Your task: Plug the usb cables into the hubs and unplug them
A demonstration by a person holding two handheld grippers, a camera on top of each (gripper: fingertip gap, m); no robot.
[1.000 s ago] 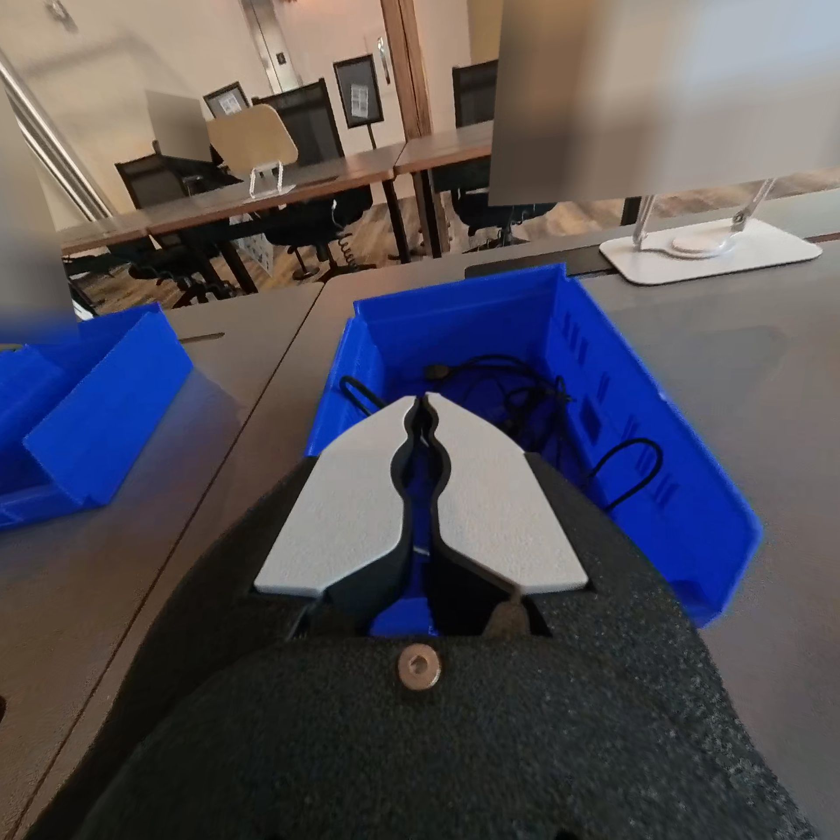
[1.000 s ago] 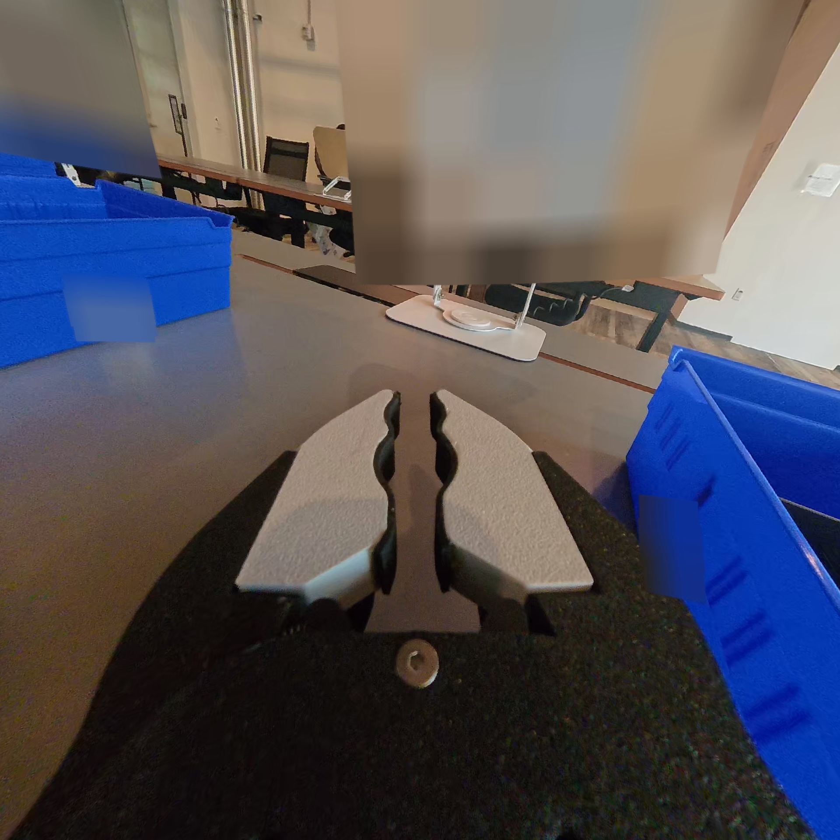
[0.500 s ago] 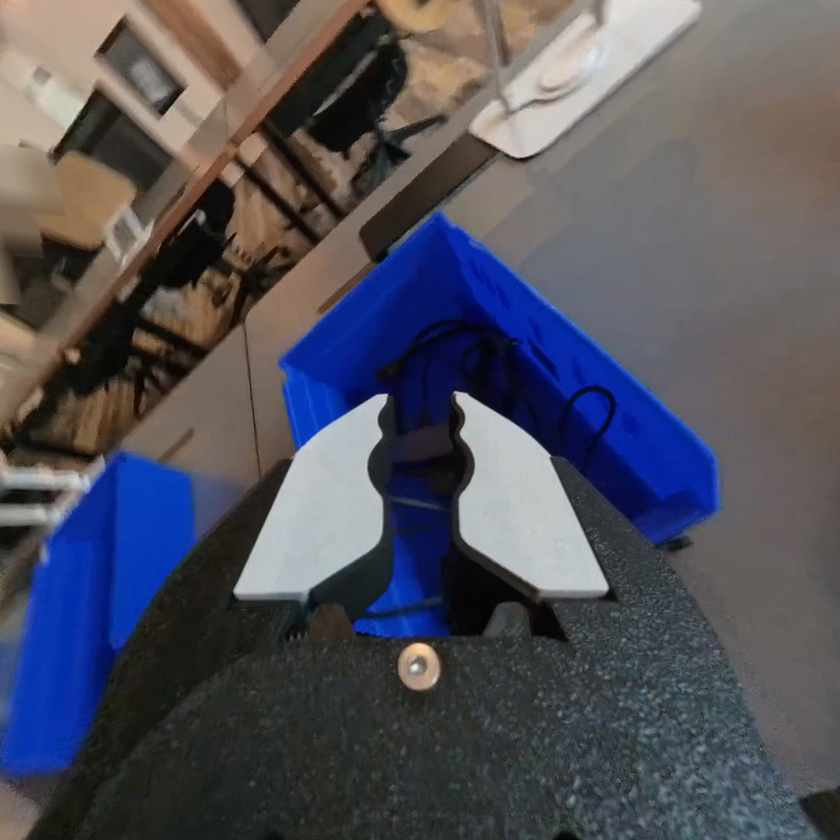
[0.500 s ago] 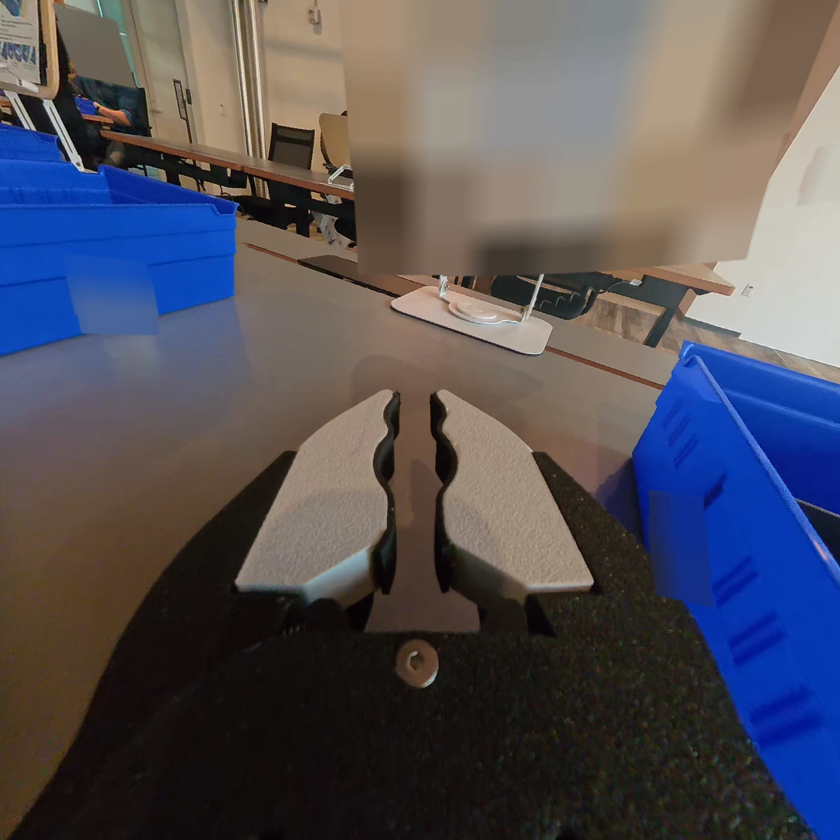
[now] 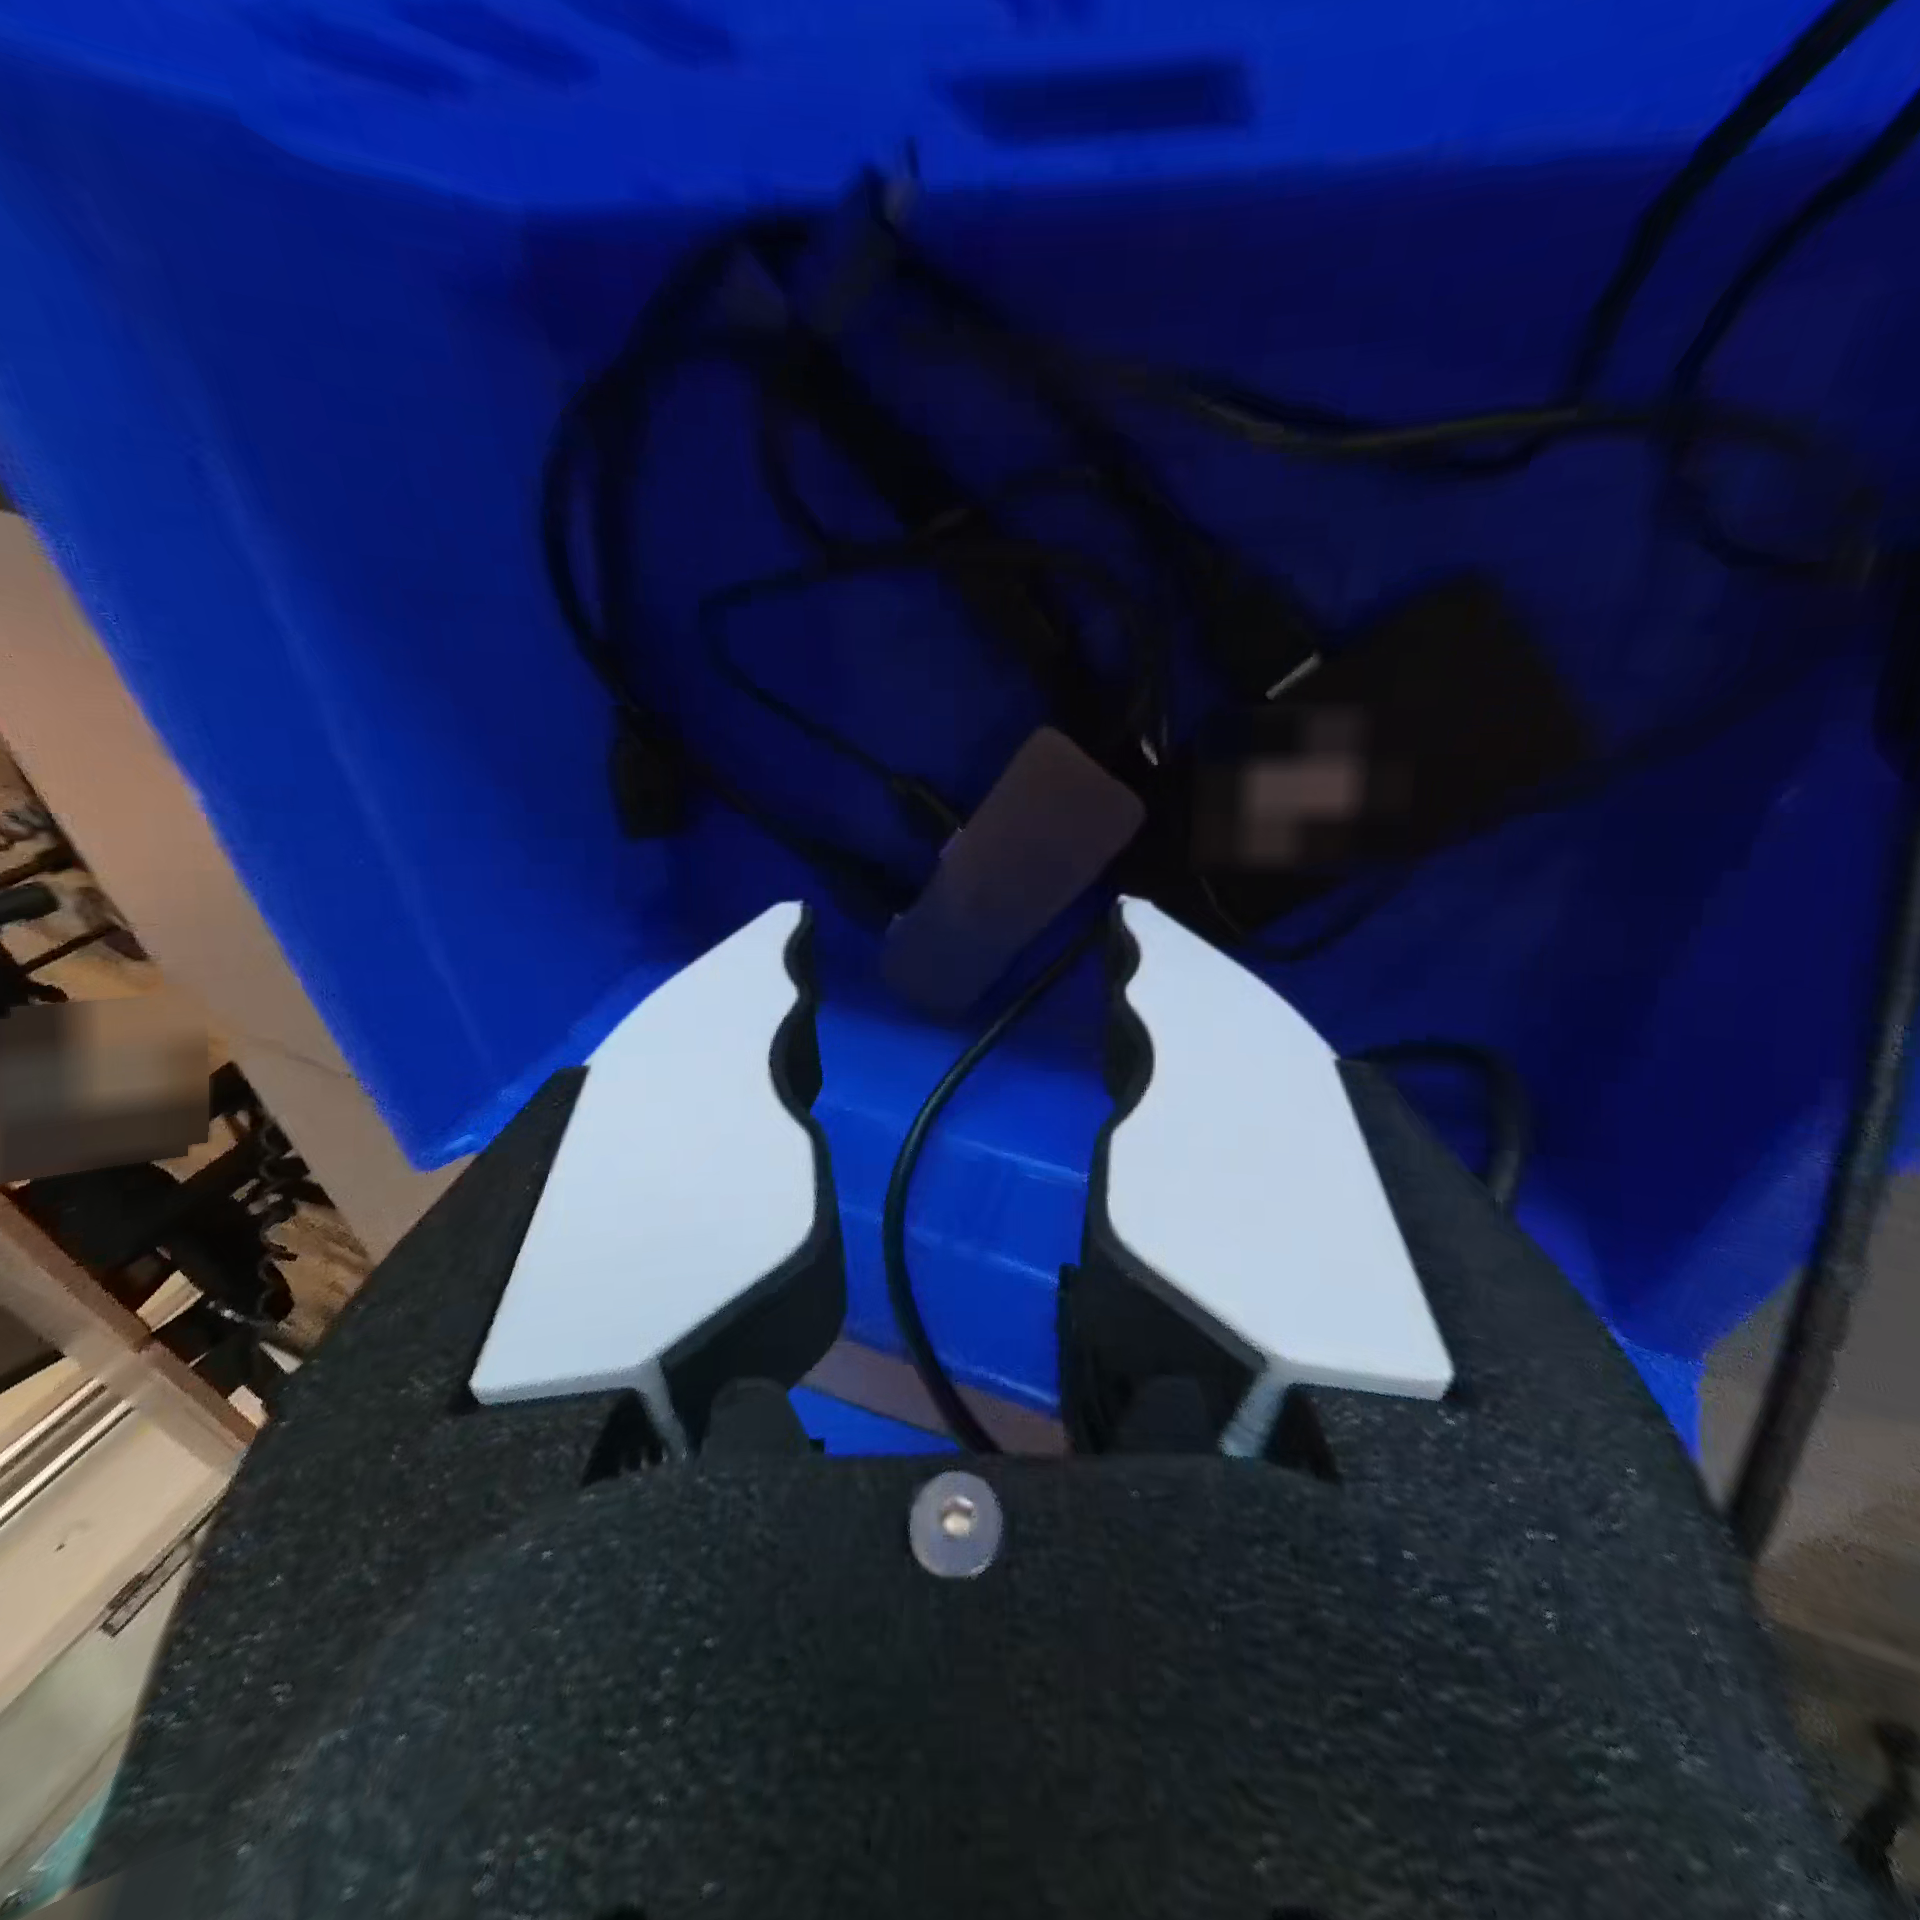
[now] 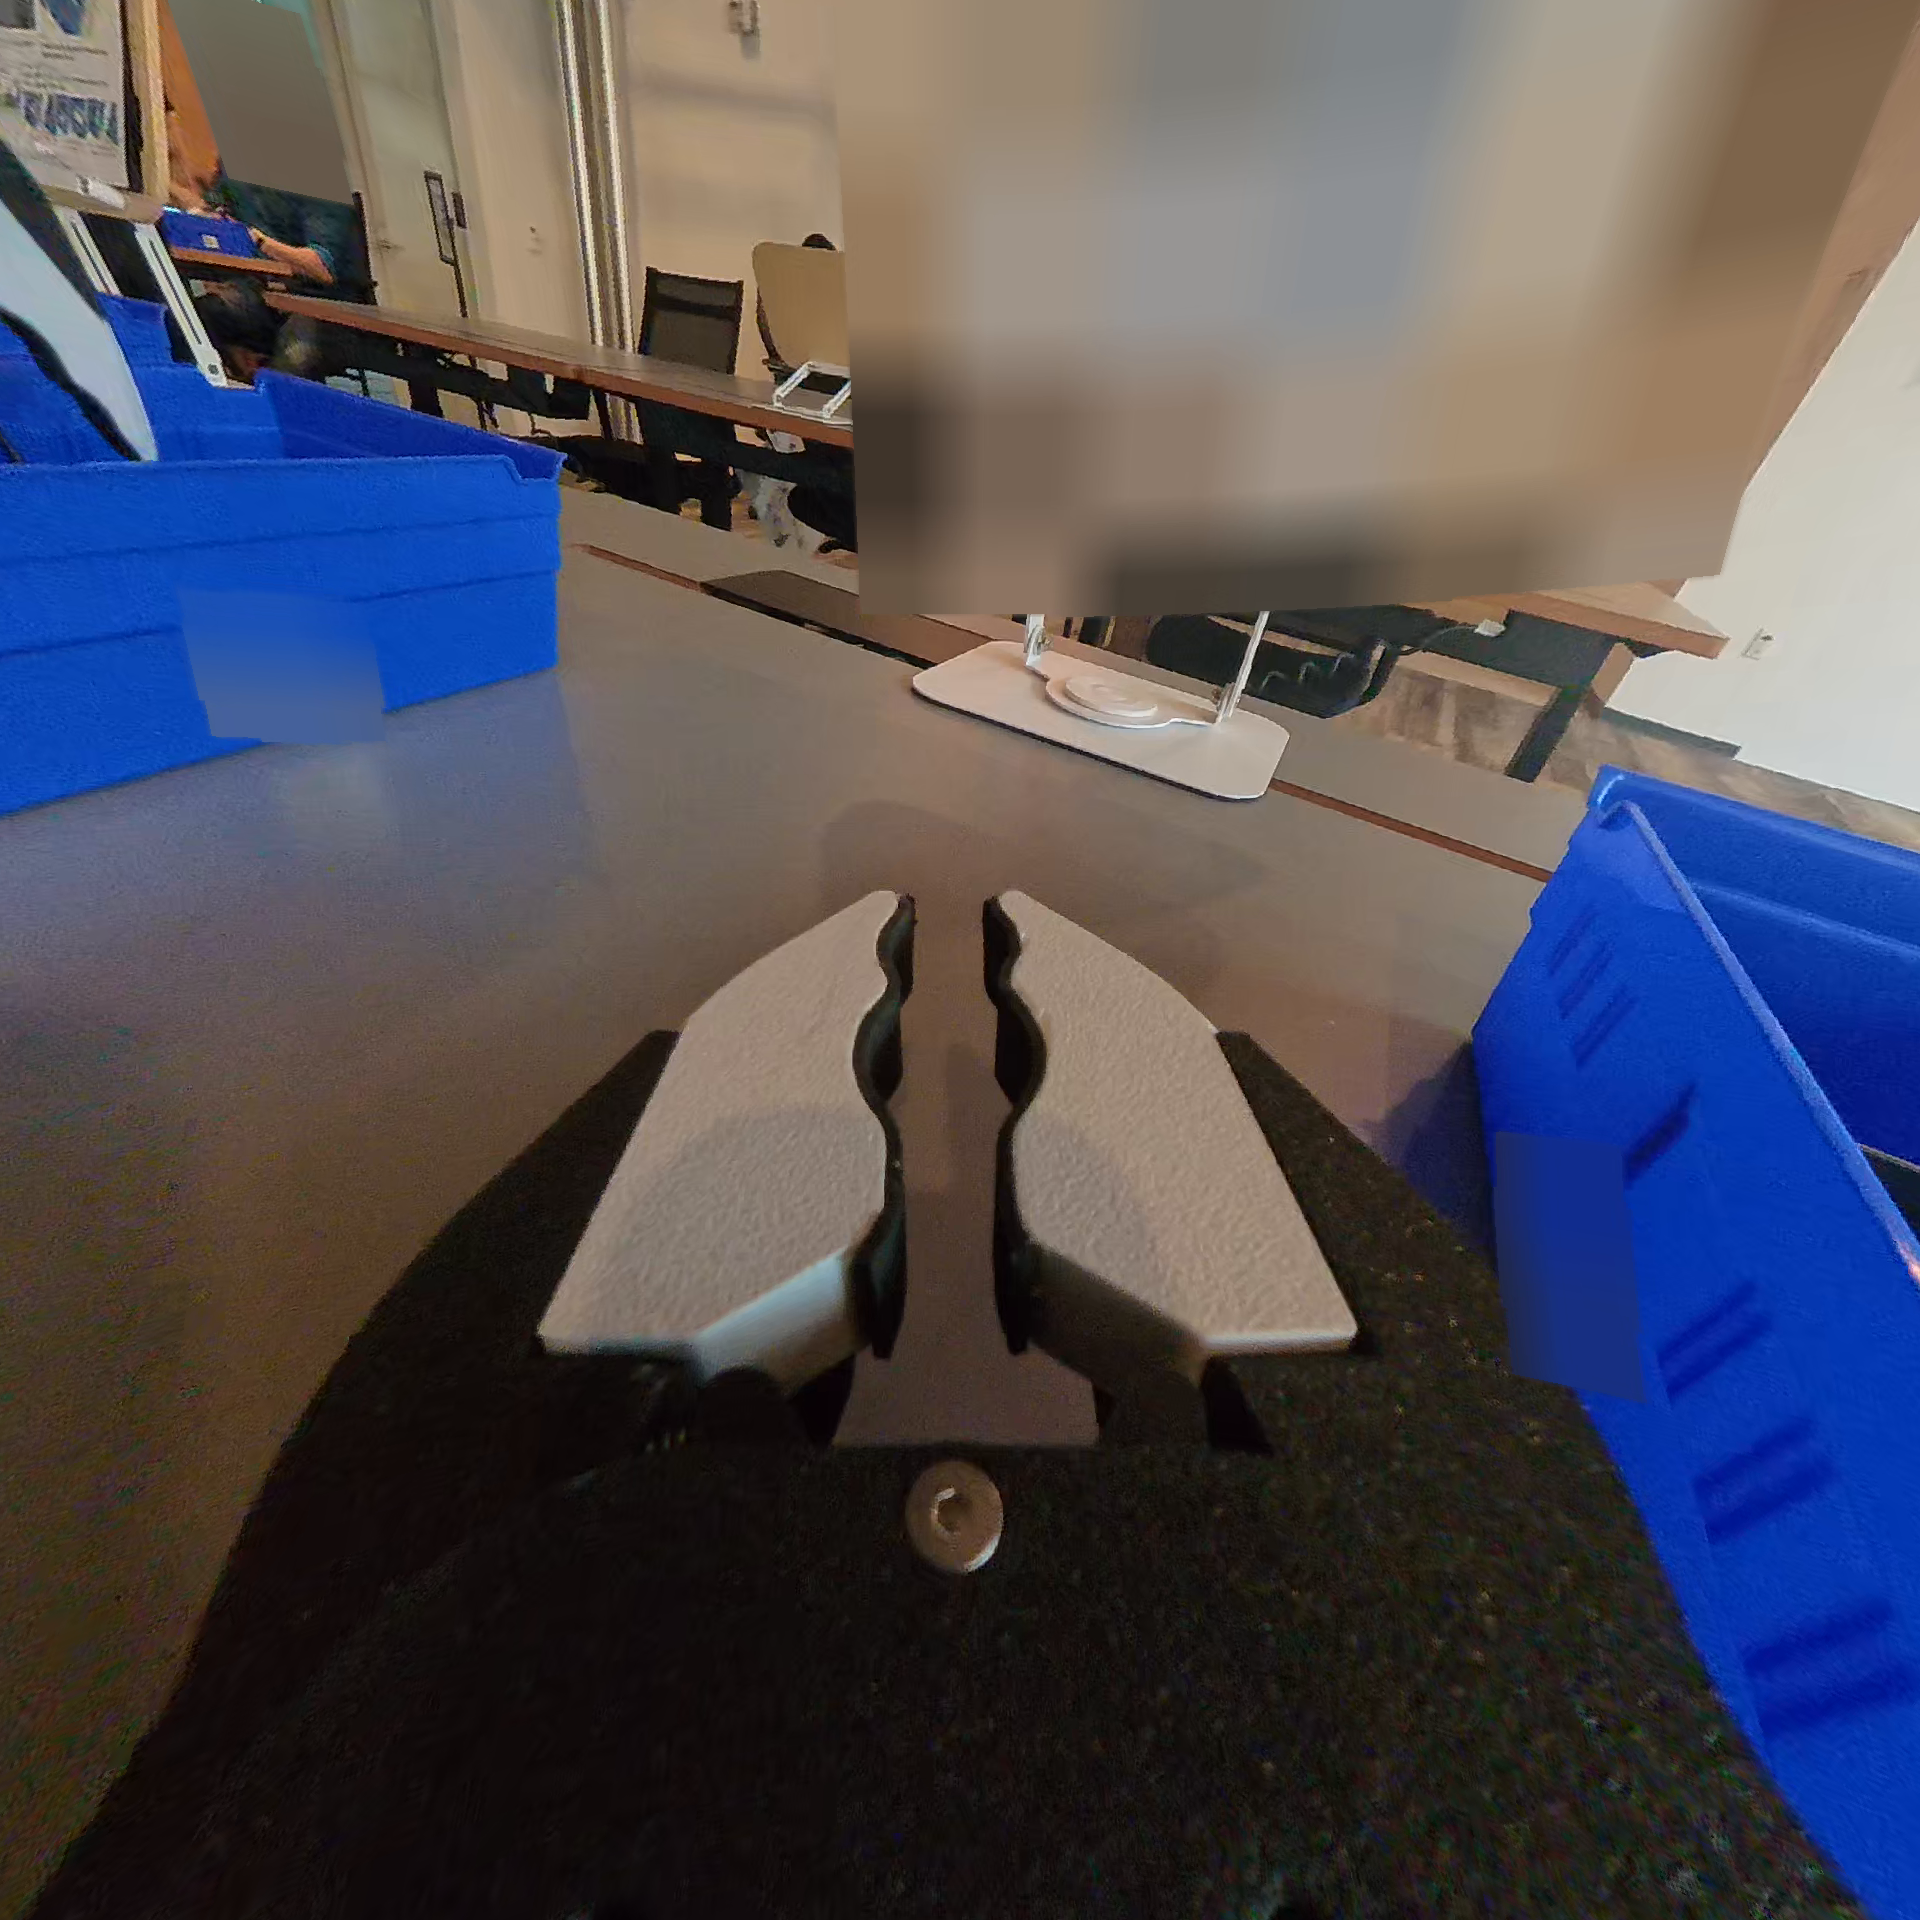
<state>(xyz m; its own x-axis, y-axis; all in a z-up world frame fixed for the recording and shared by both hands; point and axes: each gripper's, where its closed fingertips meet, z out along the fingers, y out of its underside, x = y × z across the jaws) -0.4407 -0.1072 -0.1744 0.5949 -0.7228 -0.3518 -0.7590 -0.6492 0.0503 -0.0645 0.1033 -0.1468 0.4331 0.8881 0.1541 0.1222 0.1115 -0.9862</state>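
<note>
In the left wrist view I look down into a blue bin (image 5: 312, 436) that holds a tangle of black usb cables (image 5: 894, 499), a slim dark hub (image 5: 1013, 868) and a wider black hub (image 5: 1423, 727). My left gripper (image 5: 961, 920) is open, its tips just short of the slim hub's near end. One thin black cable (image 5: 914, 1164) runs back between the fingers. My right gripper (image 6: 948, 906) hovers over the grey table (image 6: 416, 883), jaws a narrow gap apart and empty.
In the right wrist view, a blue bin (image 6: 1704, 1195) stands close at the right and stacked blue bins (image 6: 281, 540) at the far left. A white stand base (image 6: 1112, 717) sits at the table's back edge. Desks and chairs lie beyond. The tips of one gripper are about 45 cm away from the tips of the other.
My left gripper tipped down into the cable bin and opened wide from nearly shut. My right gripper stayed nearly still.
</note>
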